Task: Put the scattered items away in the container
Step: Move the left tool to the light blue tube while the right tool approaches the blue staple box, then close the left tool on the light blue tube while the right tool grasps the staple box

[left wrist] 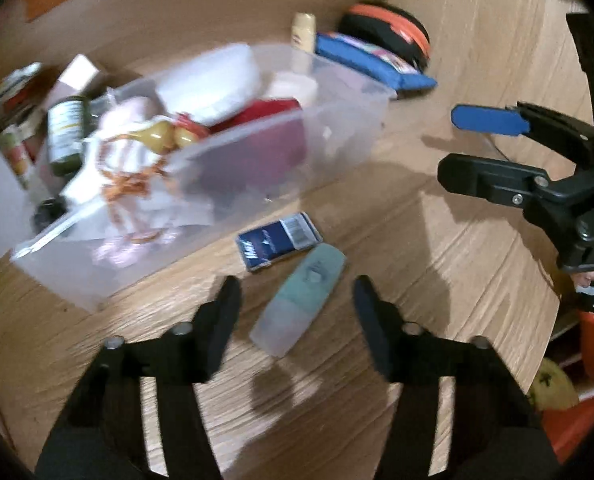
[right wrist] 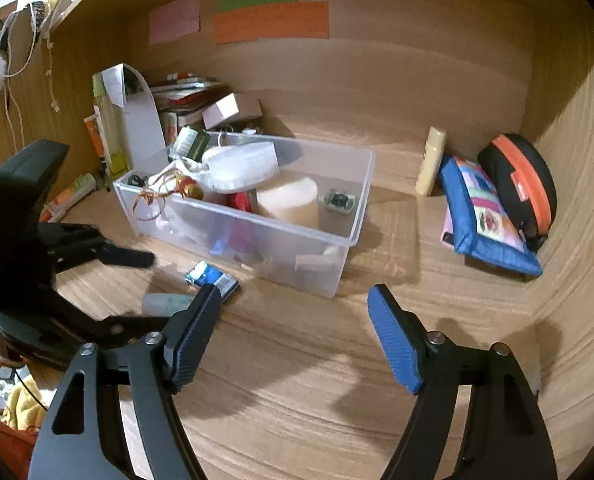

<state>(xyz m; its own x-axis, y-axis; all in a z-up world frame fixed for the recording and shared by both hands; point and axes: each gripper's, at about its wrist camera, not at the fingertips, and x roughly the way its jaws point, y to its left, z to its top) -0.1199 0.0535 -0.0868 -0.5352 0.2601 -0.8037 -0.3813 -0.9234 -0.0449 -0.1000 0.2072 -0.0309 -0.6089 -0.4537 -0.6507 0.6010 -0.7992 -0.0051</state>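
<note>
My left gripper (left wrist: pixel 297 300) stands open astride the small teal tube (left wrist: pixel 299 300), pads clear; it looks light, stiff and slick, so I'd pinch mid-body.

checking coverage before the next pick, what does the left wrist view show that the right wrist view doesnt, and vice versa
Only the left wrist view: the whole teal tube lying between the open left tool.
Only the right wrist view: the paper notes on the back wall, and a small green item in the bin.
Both: the clear bin, blue pack, blue pouch, black-orange case, and the empty right tool.
</note>
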